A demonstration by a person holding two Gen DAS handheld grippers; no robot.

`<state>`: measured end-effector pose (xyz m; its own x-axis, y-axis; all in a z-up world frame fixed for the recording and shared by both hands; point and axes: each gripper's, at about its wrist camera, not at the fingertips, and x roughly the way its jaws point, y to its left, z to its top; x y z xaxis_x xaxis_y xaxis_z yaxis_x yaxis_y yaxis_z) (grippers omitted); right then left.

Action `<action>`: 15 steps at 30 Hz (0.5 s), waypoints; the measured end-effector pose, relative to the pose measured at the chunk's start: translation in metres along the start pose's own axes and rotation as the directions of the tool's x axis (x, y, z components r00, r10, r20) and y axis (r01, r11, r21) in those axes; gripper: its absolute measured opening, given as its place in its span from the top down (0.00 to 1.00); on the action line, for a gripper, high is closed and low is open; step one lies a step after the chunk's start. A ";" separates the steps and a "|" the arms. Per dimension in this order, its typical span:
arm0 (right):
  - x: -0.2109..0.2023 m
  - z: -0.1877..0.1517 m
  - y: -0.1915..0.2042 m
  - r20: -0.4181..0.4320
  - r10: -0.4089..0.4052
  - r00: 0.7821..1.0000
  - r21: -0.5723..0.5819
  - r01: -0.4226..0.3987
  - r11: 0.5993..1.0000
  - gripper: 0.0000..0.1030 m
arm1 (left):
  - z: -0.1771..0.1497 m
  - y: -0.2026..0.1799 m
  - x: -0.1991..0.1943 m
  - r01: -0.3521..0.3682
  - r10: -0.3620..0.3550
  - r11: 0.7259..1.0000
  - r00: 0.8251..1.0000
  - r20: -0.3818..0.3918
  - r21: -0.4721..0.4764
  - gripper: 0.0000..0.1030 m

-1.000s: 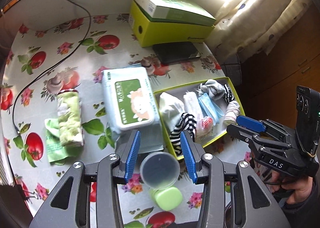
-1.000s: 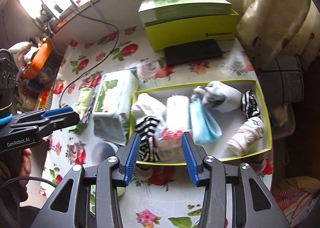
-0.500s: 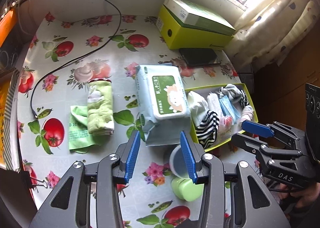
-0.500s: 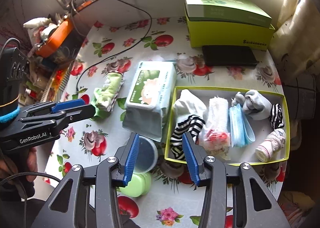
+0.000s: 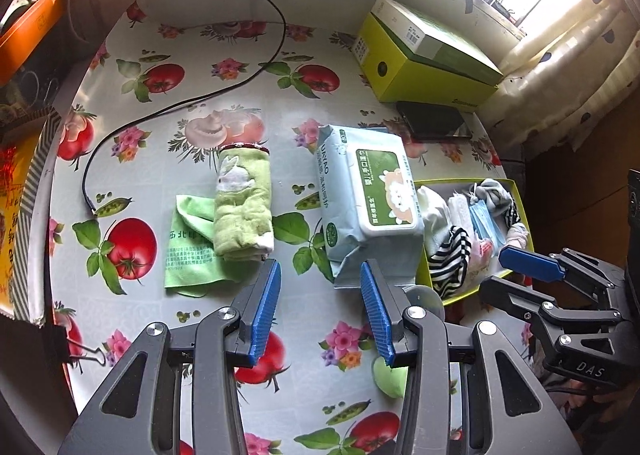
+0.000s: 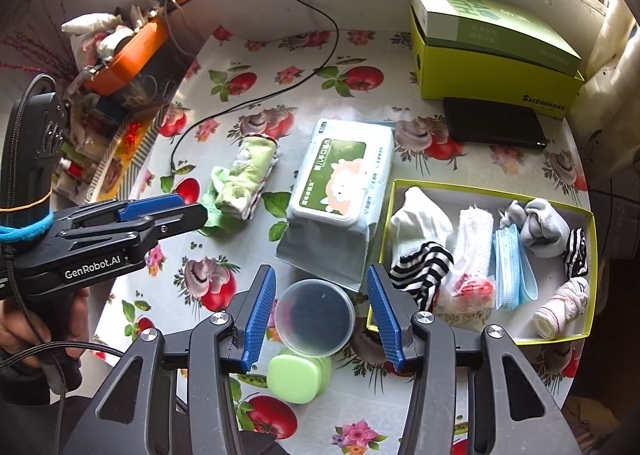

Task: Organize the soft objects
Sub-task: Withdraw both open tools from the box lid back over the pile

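Both the left gripper (image 5: 320, 311) and right gripper (image 6: 322, 313) gape wide, empty; risk: grabbing the rolled green plush towel (image 5: 243, 202) may drag the thin green cloth (image 5: 191, 251) beneath, while the shallow yellow-rimmed cardboard tray (image 6: 550, 338) already holds socks, gloves, blue masks.

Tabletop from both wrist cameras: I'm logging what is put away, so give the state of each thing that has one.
left gripper: open, empty
right gripper: open, empty
green rolled towel: rolled, lying on the green cloth
wet wipes pack: lid shut, outside the tray
yellow-green tray: open, holding soft items
striped sock: draped over the tray's rim
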<state>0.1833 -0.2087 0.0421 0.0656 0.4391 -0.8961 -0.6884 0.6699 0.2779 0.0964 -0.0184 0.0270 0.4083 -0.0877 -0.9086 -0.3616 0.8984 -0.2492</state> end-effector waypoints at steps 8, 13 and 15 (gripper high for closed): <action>0.009 0.008 0.016 -0.014 0.015 1.000 -0.032 -0.016 0.999 0.54 | -0.003 0.029 0.003 -0.015 0.015 0.998 1.000 -0.003 -0.061 0.58; 0.015 0.013 0.025 -0.022 0.029 0.999 -0.045 -0.030 0.999 0.54 | -0.005 0.047 0.005 -0.031 0.030 0.995 1.000 -0.006 -0.095 0.58; 0.018 0.015 0.029 -0.025 0.033 0.999 -0.052 -0.034 0.998 0.54 | -0.006 0.054 0.006 -0.033 0.032 0.993 0.999 -0.008 -0.113 0.58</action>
<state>0.1755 -0.1727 0.0395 0.0244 0.4458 -0.8948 -0.7269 0.6224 0.2903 0.0745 0.0275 0.0058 0.3901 -0.0620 -0.9187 -0.4671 0.8465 -0.2555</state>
